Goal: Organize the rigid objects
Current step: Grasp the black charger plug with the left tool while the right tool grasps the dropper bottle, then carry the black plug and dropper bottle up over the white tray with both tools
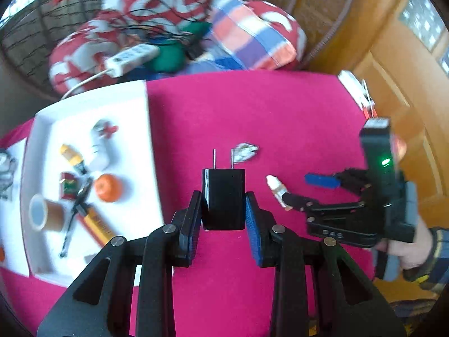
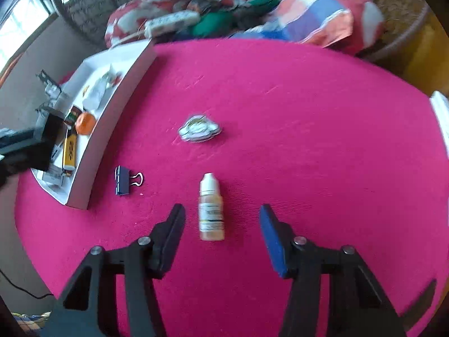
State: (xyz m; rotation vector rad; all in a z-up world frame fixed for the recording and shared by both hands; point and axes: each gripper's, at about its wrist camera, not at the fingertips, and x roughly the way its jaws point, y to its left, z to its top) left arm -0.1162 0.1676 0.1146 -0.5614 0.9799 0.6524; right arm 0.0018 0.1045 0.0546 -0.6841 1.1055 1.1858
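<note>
Black charger (image 1: pixel 223 199) prongs-forward in left tongs (image 1: pixel 223 219); right tongs (image 2: pixel 221 226) open astride lengthwise dropper bottle (image 2: pixel 211 210).

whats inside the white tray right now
In the white tray: an orange fruit, a tape roll, a yellow lighter, a drill bit, a white bottle and small packets. Its near corner is hidden behind the left tool.

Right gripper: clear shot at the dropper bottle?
Probably yes. The dropper bottle lies alone on the pink cloth, between the right gripper's open jaws; nothing blocks it.
</note>
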